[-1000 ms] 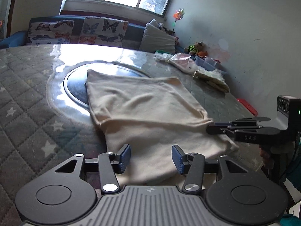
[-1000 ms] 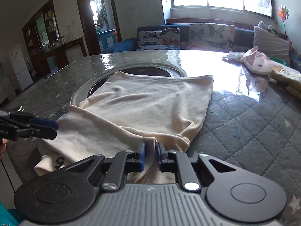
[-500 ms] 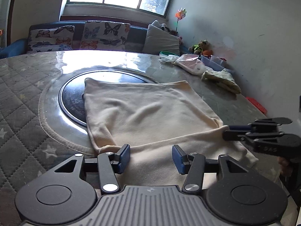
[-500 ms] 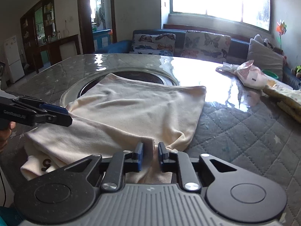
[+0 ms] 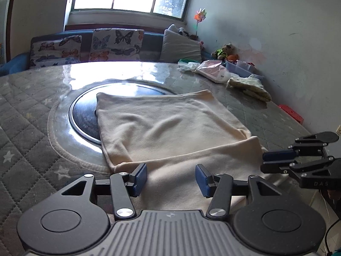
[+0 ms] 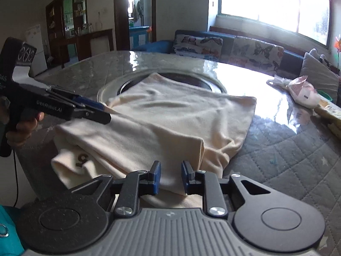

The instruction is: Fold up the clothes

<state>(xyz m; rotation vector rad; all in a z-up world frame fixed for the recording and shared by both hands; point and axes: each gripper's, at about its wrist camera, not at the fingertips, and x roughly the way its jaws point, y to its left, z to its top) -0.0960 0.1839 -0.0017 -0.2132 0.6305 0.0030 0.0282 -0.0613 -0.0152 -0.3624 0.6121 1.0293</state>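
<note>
Your right tongs (image 6: 170, 176) have just released the cream garment (image 5: 170, 128), left tongs (image 5: 171, 178) gaping too: first fold laid on bench (image 5: 25, 111), second fold pending.

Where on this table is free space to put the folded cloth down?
Bare quilted table lies left of the cream garment and the dark round inset. Another free patch lies between the garment and the plastic bags. The far right edge is crowded.
</note>
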